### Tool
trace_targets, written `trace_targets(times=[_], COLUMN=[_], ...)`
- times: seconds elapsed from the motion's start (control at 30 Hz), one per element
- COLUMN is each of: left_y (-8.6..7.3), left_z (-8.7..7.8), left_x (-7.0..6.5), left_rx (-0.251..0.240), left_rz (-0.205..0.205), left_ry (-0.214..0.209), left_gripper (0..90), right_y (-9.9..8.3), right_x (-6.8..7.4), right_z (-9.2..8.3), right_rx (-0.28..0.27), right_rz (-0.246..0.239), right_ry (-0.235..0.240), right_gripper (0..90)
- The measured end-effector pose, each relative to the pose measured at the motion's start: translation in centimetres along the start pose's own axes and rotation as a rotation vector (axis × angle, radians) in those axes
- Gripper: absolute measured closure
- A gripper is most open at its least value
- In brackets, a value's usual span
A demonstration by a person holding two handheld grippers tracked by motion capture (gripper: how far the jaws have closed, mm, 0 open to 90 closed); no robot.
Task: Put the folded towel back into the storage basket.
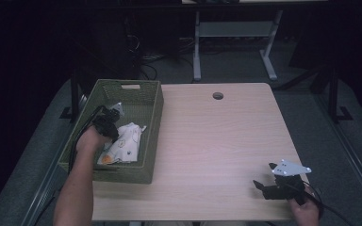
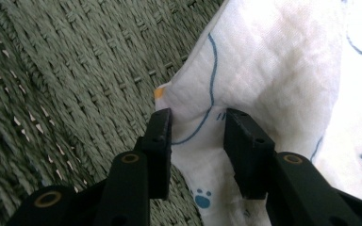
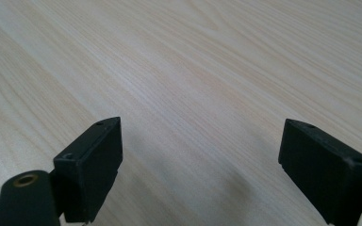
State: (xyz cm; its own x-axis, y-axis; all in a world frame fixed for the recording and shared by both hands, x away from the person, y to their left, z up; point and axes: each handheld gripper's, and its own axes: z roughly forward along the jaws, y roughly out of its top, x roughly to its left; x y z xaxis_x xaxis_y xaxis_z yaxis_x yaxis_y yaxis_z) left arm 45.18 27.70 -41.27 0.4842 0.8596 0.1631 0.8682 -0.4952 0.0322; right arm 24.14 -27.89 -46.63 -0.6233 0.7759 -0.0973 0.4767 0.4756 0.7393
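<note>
We reach for one printed cloth in the basket.

The white cloth [image 1: 122,143] with blue paw prints lies crumpled inside the green woven basket [image 1: 152,113] at the table's [image 1: 217,141] left edge. Our left gripper [image 2: 197,127] straddles a raised fold, jaws partly apart and not yet pinching. To grip well, we judge we should close squarely on that ridge and lift straight up. Our right gripper [image 3: 200,146] hovers wide open and empty over bare wood. We count one cloth, one basket, two grippers.
</note>
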Motion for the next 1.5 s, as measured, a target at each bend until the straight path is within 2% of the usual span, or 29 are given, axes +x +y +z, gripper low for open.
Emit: trace_targets(times=[0.07,0.1,0.13,0.27,0.33,0.37,0.43,0.47,0.5,0.53,0.63,0.7,0.73,0.77,0.8,0.9,1.03,1.13,1.2,1.27,1.3,1.33,1.37,1.43,1.5], left_y=[0.2,0.2,0.3,0.3,0.2,0.1,-0.1,-0.1,-0.1,-0.2,-0.3,-0.2,-0.2,-0.1,0.0,0.4,0.9,0.8,0.7,0.1,0.1,-0.4,-0.4,-1.4,-1.7], left_z=[0.4,0.4,0.3,0.0,-0.5,-0.8,-1.3,-1.4,-1.4,-1.7,-2.2,-2.3,-2.3,-2.2,-1.9,-1.4,-0.5,0.7,0.8,0.3,0.3,-0.3,-0.3,-1.2,-1.6], left_x=[-0.2,-0.2,-0.2,-0.2,0.2,0.3,0.5,0.6,0.6,0.6,0.4,0.2,0.2,0.0,-0.6,-1.2,-1.8,-2.0,-2.0,-1.5,-1.5,-1.4,-1.4,-1.1,-1.1], left_rx=[0.007,0.007,0.007,-0.022,-0.059,-0.081,-0.117,-0.128,-0.128,-0.148,-0.184,-0.192,-0.192,-0.185,-0.161,-0.134,-0.095,-0.072,-0.085,-0.113,-0.113,-0.149,-0.149,-0.198,-0.212], left_rz=[0.019,0.019,0.035,0.062,0.047,0.037,0.044,0.036,0.036,0.024,0.024,0.024,0.024,0.031,0.065,0.089,0.101,0.082,0.069,0.026,0.026,0.005,0.005,-0.025,-0.03], left_ry=[0.029,0.029,0.008,0.044,0.077,0.102,0.179,0.189,0.189,0.202,0.159,0.08,0.08,0.053,0.008,-0.032,-0.053,-0.074,-0.078,-0.098,-0.098,-0.102,-0.102,-0.112,-0.111], left_gripper=[78.3,85.0,89.4,90.0,90.0,90.0,90.0,89.1,82.6,79.7,79.2,80.5,80.7,80.7,82.4,83.0,83.9,82.5,82.1,80.6,80.2,79.8,78.6,75.0,74.8], right_y=[0.0,0.0,0.0,0.0,0.0,0.0,0.0,0.0,0.0,0.1,0.1,0.2,0.2,0.2,0.2,0.1,0.0,0.0,0.0,0.0,0.0,0.1,0.2,0.3,0.4], right_x=[0.0,0.0,0.0,-0.1,-0.1,-0.1,-0.1,-0.1,-0.1,-0.1,0.0,0.1,0.1,0.1,0.2,0.2,0.3,0.2,0.1,0.2,0.2,0.3,0.3,0.4,0.4], right_z=[0.0,0.0,0.0,0.0,0.1,0.1,0.1,0.2,0.2,0.2,0.3,0.3,0.3,0.3,0.2,0.2,0.0,-0.2,-0.2,-0.2,-0.2,-0.1,-0.1,0.0,0.0], right_rx=[0.001,0.001,-0.001,-0.003,-0.002,-0.002,0.0,0.001,0.001,0.003,0.004,0.004,0.004,0.004,0.002,0.002,-0.002,-0.011,-0.015,-0.019,-0.014,-0.012,-0.015,-0.016,-0.014], right_rz=[0.0,0.0,0.0,0.005,0.004,0.003,0.004,0.005,0.005,0.002,-0.002,-0.004,-0.003,-0.003,-0.005,-0.008,-0.012,-0.004,-0.005,0.003,-0.004,-0.011,-0.011,-0.018,-0.023], right_ry=[0.001,0.001,0.0,-0.002,0.0,-0.001,0.0,0.001,0.001,0.003,0.004,0.006,0.006,0.006,0.005,0.006,0.006,0.004,0.005,0.01,0.006,0.006,0.009,0.012,0.013], right_gripper=[13.7,13.7,13.7,13.7,13.7,13.7,13.7,13.7,13.7,13.7,13.7,13.7,13.7,13.7,13.7,13.7,13.7,13.7,13.7,13.7,13.7,13.7,13.7,13.7,13.7])
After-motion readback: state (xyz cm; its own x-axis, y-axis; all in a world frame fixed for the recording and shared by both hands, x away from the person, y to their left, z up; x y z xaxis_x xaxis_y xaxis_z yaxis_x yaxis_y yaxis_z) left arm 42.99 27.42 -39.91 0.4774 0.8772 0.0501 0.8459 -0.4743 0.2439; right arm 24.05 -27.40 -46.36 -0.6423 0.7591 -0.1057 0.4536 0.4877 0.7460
